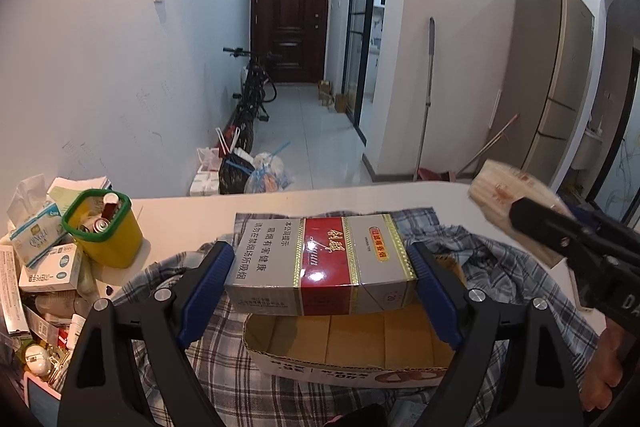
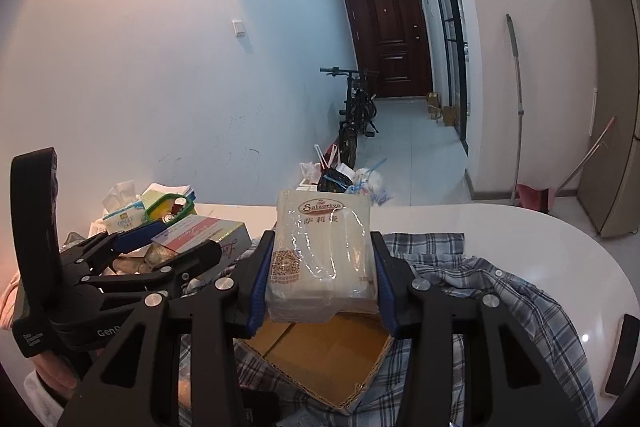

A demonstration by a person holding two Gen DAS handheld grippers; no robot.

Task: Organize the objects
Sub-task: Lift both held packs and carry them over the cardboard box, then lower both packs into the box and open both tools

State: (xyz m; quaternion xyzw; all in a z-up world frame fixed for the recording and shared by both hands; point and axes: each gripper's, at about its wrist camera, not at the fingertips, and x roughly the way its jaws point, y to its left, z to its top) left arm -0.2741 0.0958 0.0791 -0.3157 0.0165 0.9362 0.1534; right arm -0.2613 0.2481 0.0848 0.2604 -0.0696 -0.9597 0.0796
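Left gripper (image 1: 324, 267) is pinching a grey-and-red cigarette carton (image 1: 320, 259); right gripper (image 2: 322, 279) is pinching a clear-wrapped white "Saizeriya" pack (image 2: 320, 255), both above an open brown cardboard box (image 2: 320, 359) at 6 o'clock.

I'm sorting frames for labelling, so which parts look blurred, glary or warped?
Left wrist view: the pale wrapped packet in the other hand-held gripper is motion-smeared, the red-and-silver carton sharp, and walls bow at the edges. Right wrist view: the clear-wrapped white packet shows film glare, and the glossy white table reflects a ceiling light.
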